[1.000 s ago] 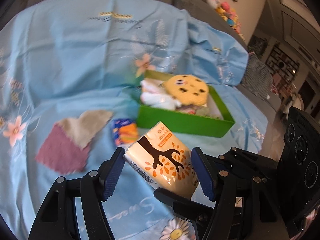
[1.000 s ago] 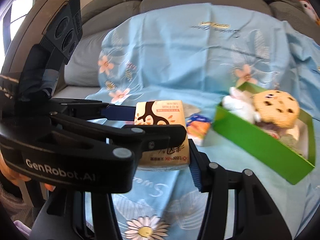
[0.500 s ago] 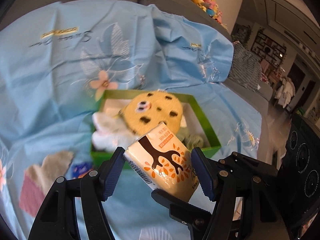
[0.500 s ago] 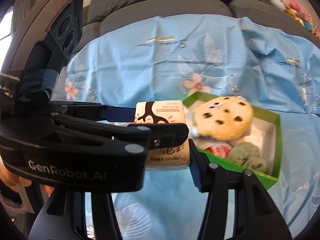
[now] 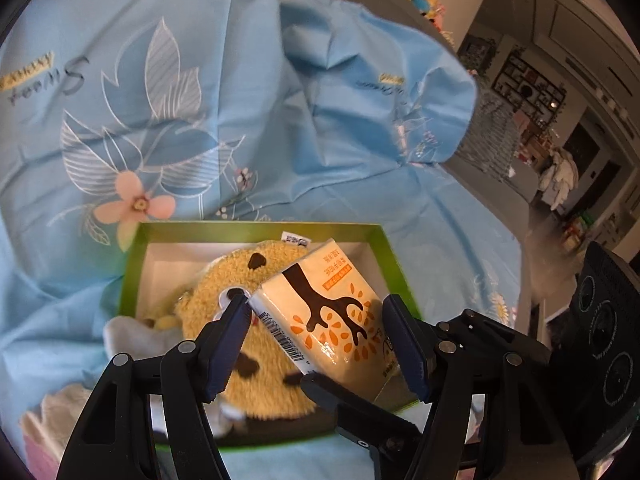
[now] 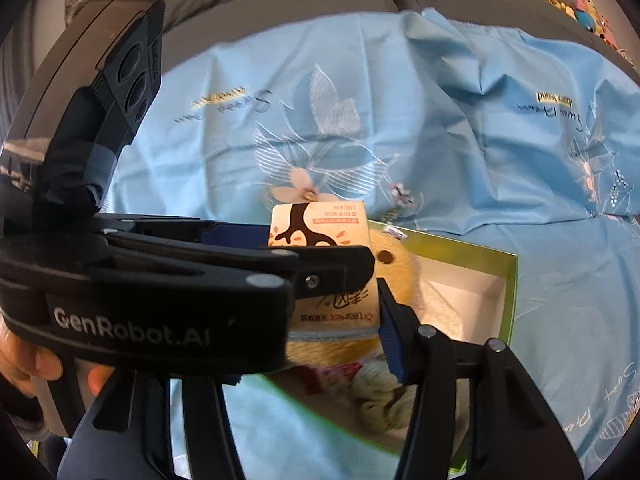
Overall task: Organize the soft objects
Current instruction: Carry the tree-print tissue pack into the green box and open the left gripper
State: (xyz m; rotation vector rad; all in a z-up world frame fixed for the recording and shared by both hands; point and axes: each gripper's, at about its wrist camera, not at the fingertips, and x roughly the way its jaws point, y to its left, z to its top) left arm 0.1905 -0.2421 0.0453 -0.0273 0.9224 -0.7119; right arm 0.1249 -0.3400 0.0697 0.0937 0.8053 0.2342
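Both the left gripper [image 5: 316, 340] and the right gripper [image 6: 340, 300], fingers closed on the tissue pack [image 5: 328, 312], have carried it from beside the green box [image 5: 256, 227] to above it, so release seems next.

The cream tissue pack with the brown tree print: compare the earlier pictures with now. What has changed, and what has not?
Both grippers carried the cream tissue pack sideways from over the blue sheet until it hangs above the green cardboard box, over the yellow cookie plush. Nothing was let go. Unchanged: left gripper and right gripper clamp the pack together.
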